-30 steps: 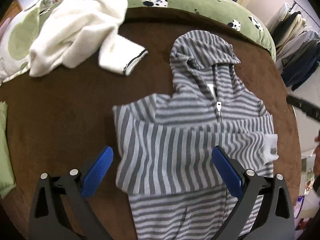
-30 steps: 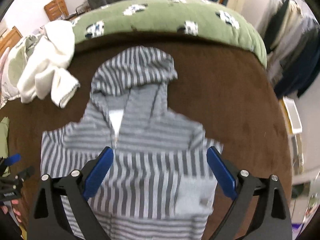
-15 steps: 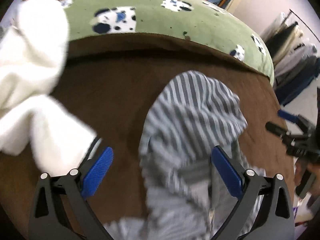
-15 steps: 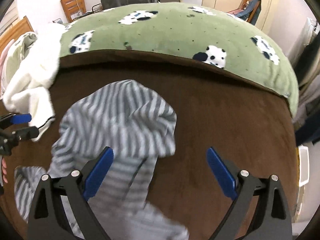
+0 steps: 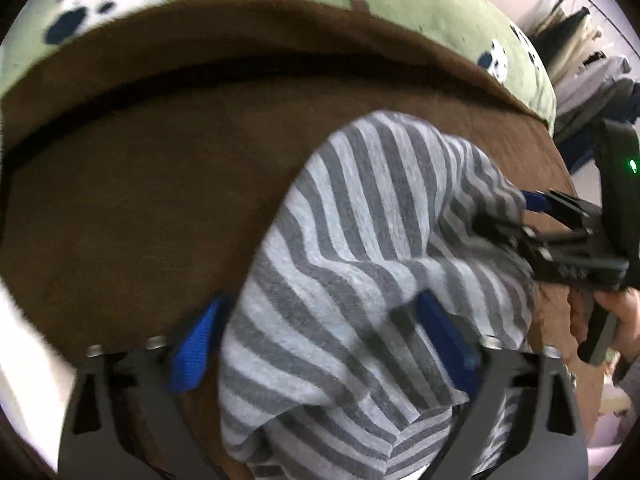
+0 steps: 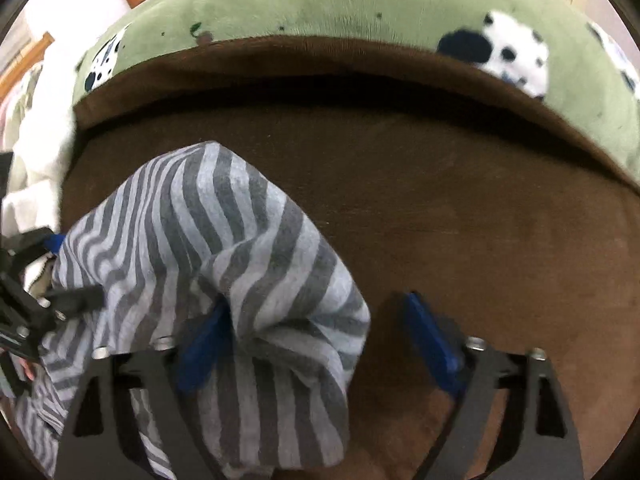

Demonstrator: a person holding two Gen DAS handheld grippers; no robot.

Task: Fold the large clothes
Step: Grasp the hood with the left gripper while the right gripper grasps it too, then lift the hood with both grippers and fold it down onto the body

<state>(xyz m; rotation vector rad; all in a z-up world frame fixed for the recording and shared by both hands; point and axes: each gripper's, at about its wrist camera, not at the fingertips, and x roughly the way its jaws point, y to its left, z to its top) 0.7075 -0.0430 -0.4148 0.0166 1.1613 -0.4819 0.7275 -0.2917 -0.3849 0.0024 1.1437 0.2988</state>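
A: Where the striped hoodie (image 5: 360,280) lies on the brown bed cover (image 5: 140,200), which part is listed?

B: Its hood, bunched, below the green panda blanket (image 6: 360,4).

A: Left tongs (image 5: 320,344)?

B: Part open, just been closing, hood cloth between the pads.

A: Right tongs (image 6: 320,340)?

B: Likewise closing, part open, hood's edge between; firm grip cannot be told.

brown blanket (image 6: 460,200), green panda quilt (image 6: 320,0)
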